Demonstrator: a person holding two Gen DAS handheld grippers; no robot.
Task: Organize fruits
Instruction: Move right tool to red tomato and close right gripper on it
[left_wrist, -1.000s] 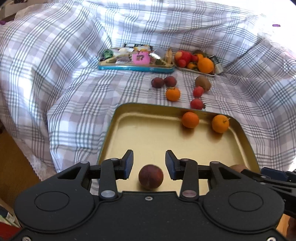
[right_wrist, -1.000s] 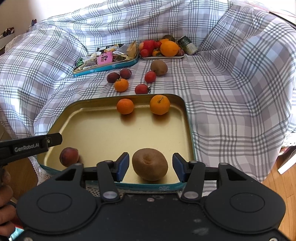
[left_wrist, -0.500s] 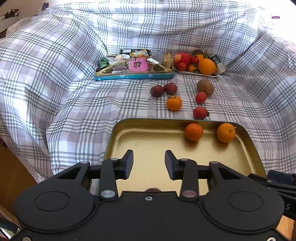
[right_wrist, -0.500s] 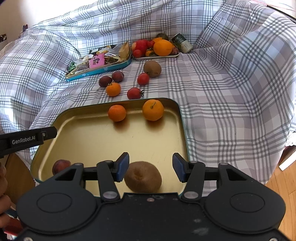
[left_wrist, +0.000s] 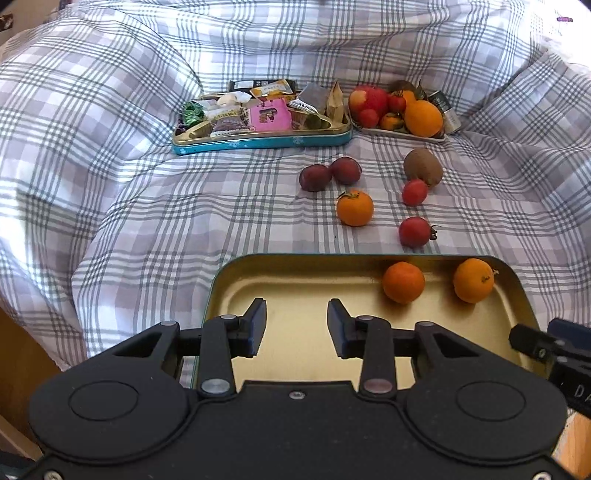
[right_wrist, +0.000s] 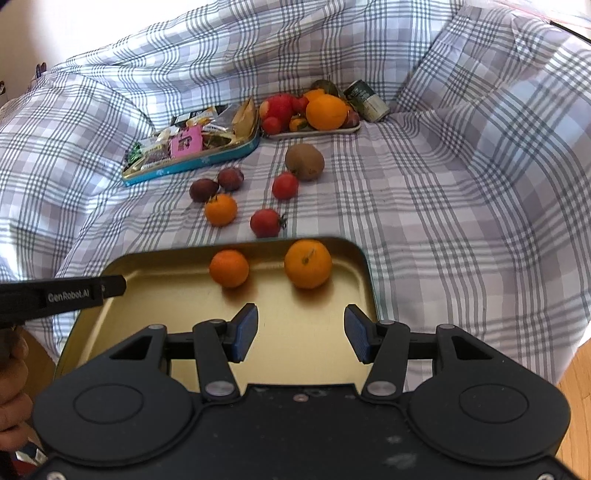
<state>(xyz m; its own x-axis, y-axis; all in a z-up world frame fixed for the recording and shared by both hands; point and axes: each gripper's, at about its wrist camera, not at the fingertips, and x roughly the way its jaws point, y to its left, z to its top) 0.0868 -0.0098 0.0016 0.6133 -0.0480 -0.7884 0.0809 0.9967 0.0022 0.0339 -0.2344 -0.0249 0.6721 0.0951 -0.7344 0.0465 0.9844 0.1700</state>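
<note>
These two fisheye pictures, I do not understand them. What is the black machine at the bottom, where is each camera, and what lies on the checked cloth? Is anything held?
No robot is here: a person holds a hand-held gripper in each hand, with a camera on each looking along its two fingers. The left hand-held gripper is in one picture, the right hand-held gripper in the other. Both stand open and hold nothing; the left one's jaws have just been closing, with nothing between them. Below them is a shallow gold metal tray with two small oranges. On the grey checked cloth lie two dark plums, another small orange, two red tomatoes and a brown kiwi.
</note>
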